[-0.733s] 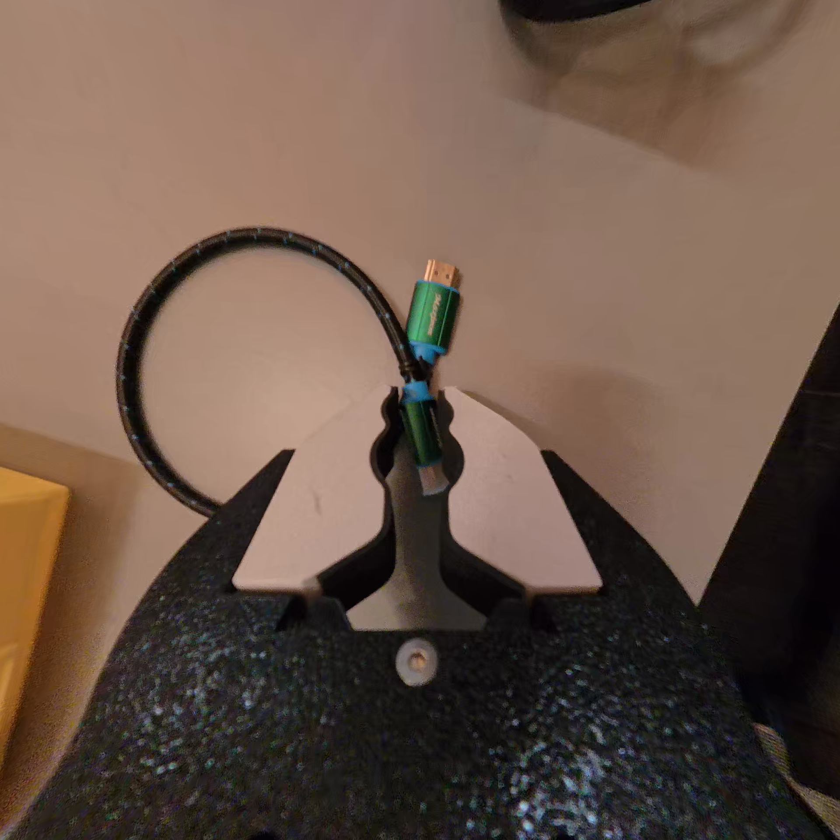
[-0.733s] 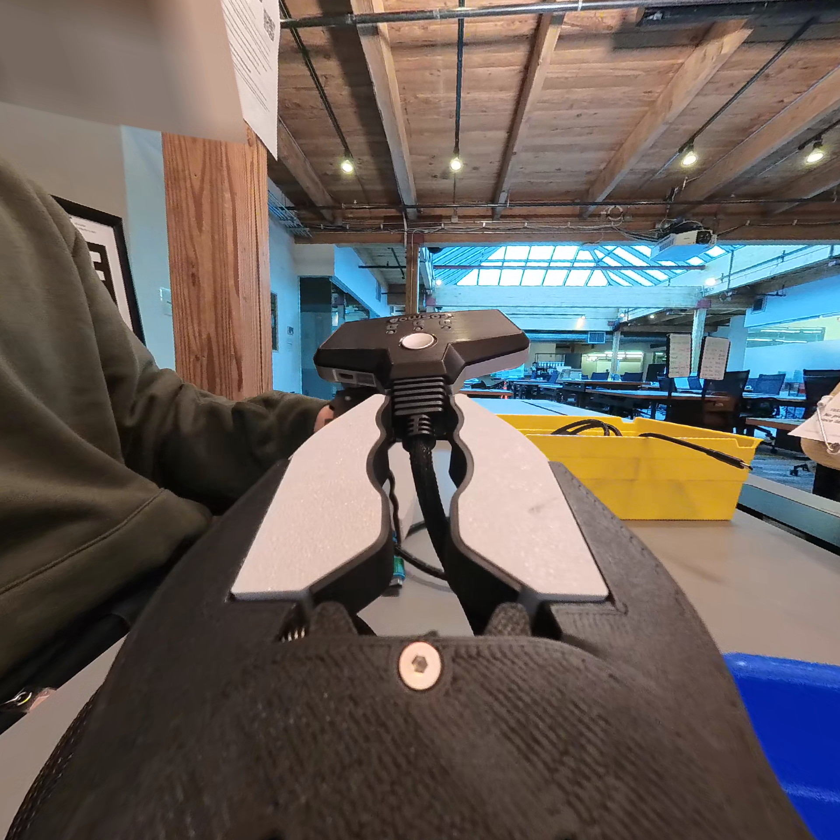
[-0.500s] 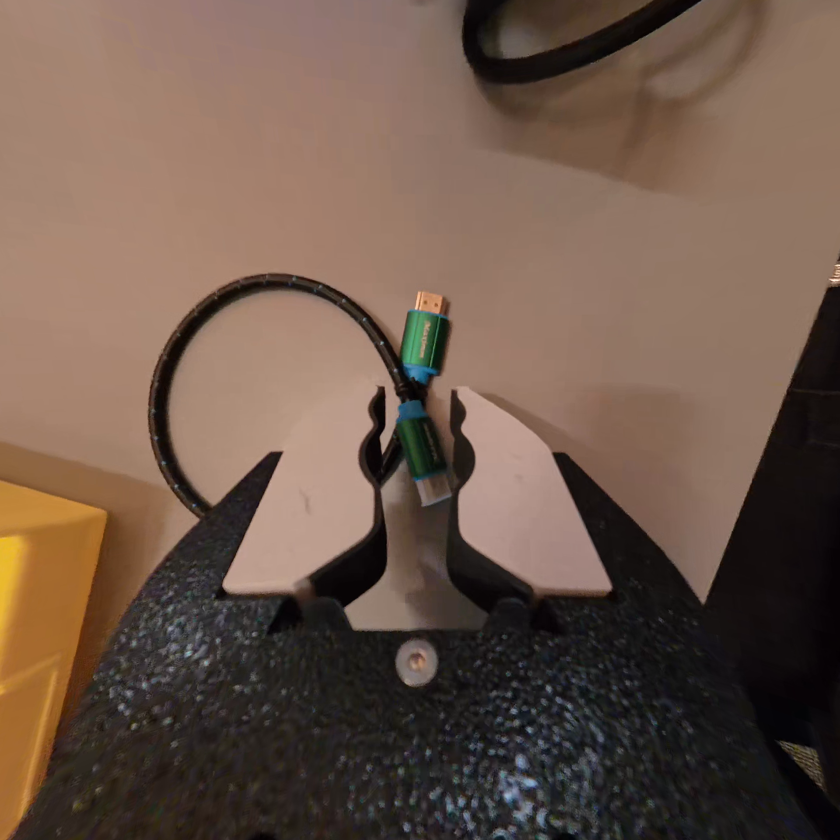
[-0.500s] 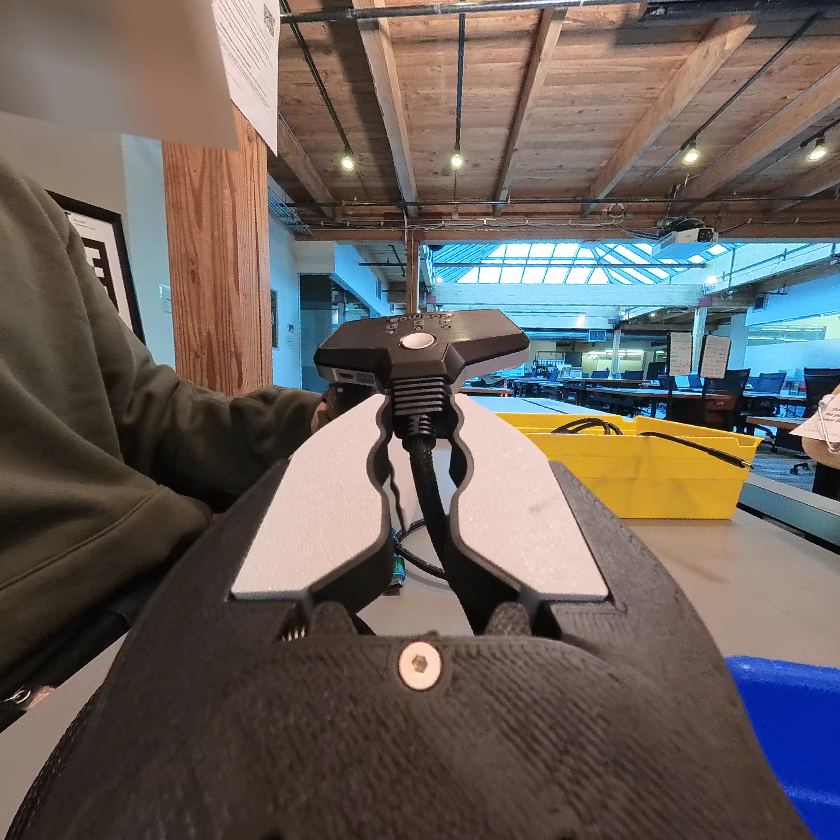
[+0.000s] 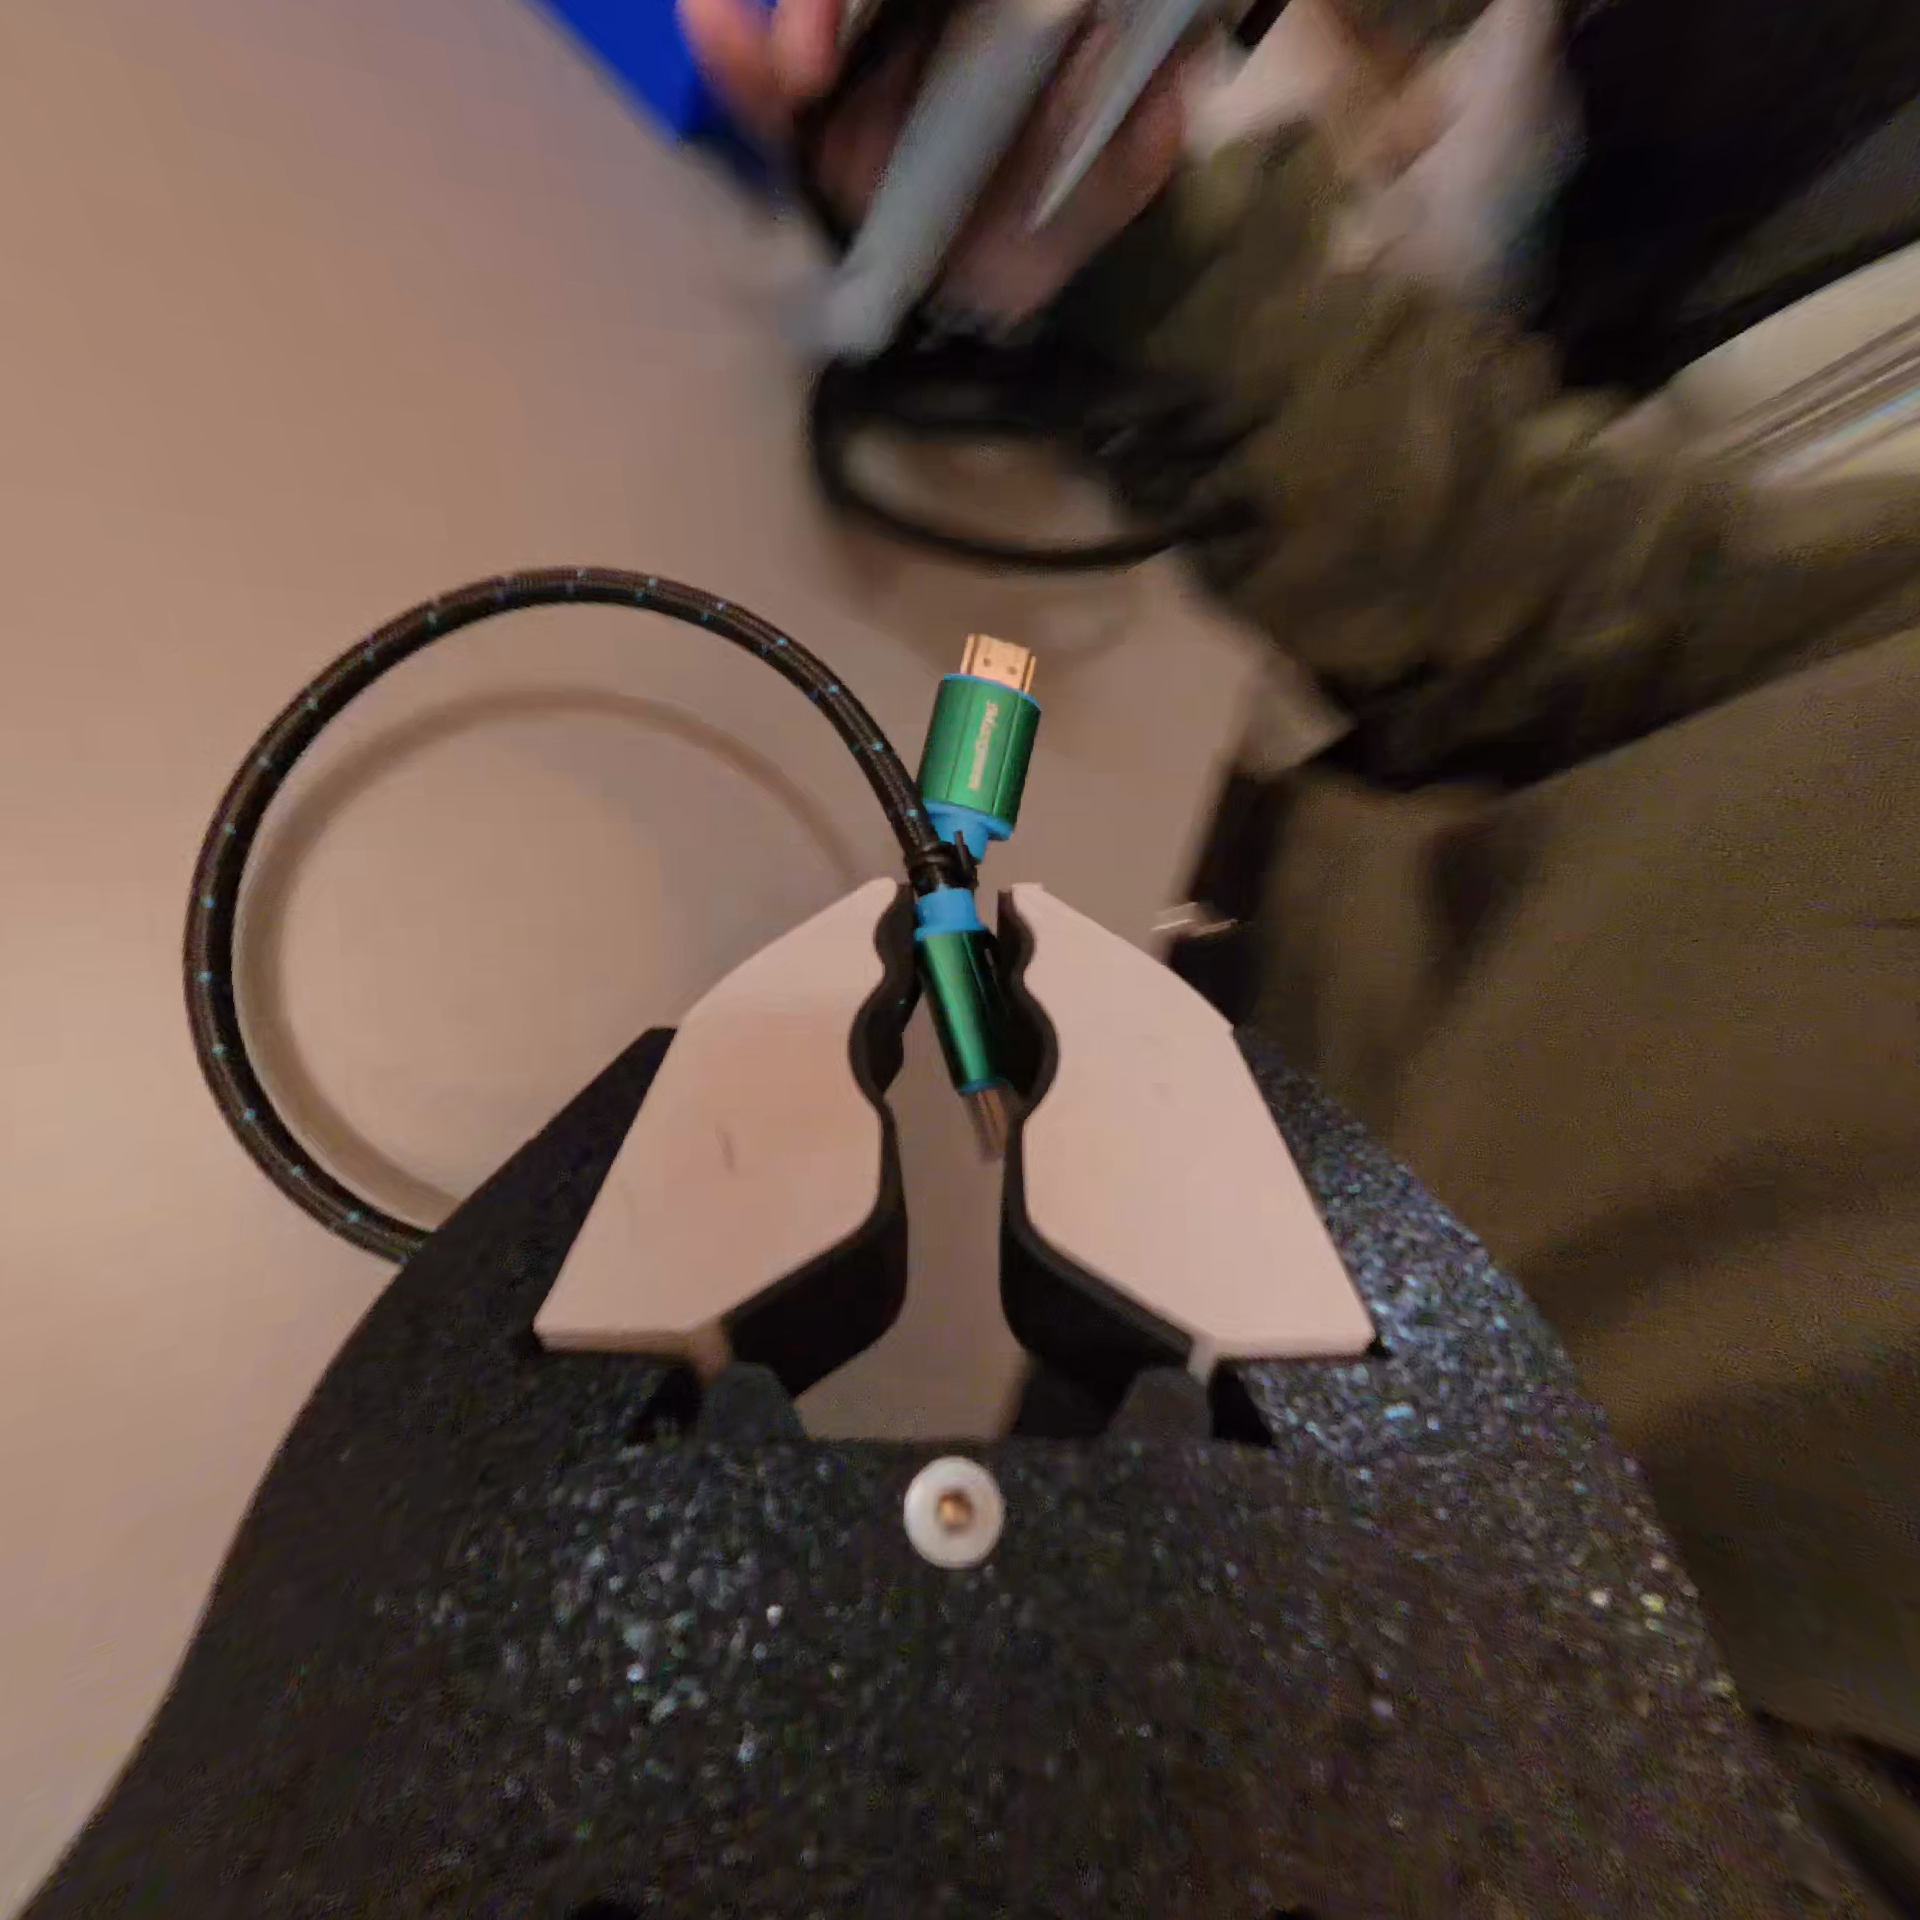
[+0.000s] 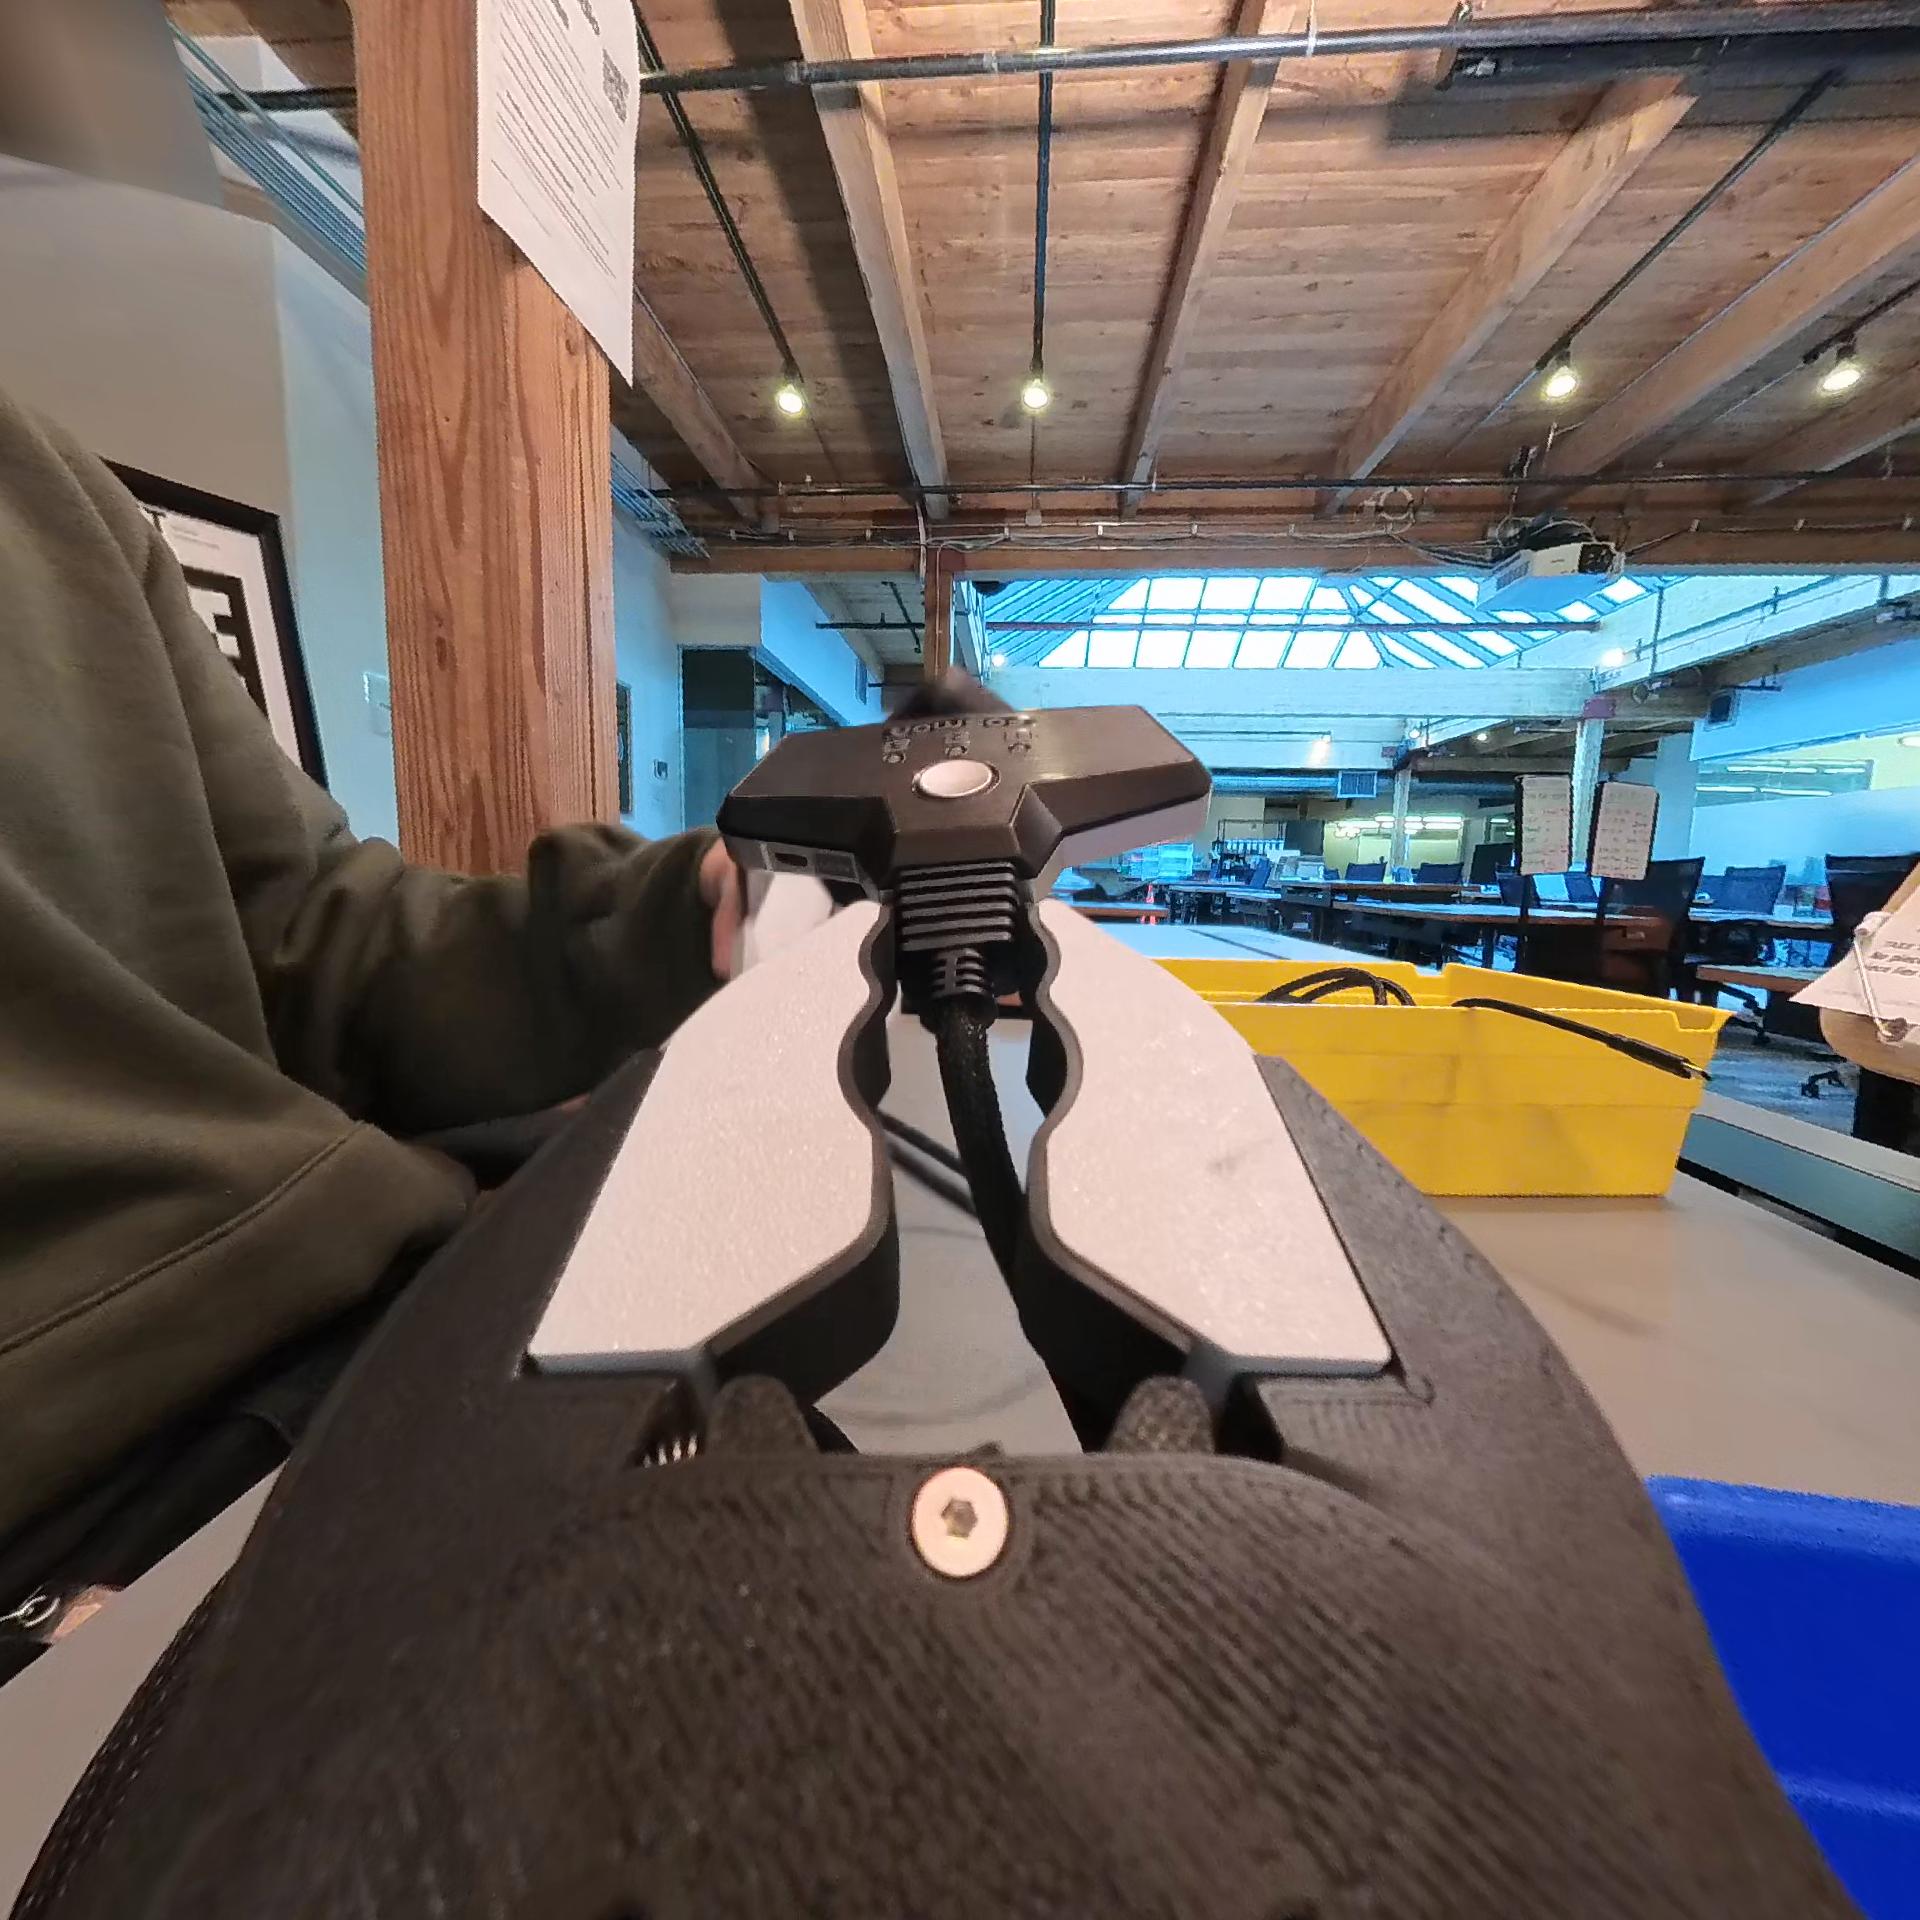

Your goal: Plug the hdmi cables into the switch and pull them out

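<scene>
Currently, left gripper (image 5: 954,940): fingers clamped on green HDMI plug (image 5: 964,1013), the other plug (image 5: 979,746) free for insertion.
Right gripper (image 6: 958,940): fingers gripping the switch's (image 6: 961,800) ribbed neck, steadying it, port exposed.

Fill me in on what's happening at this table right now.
A person is working two handheld grippers. The left gripper is shut on one green plug of a short braided HDMI cable, whose other plug sticks out free, not in any port. The right gripper holds up the black switch by its ribbed cable collar. A yellow bin sits behind.
</scene>
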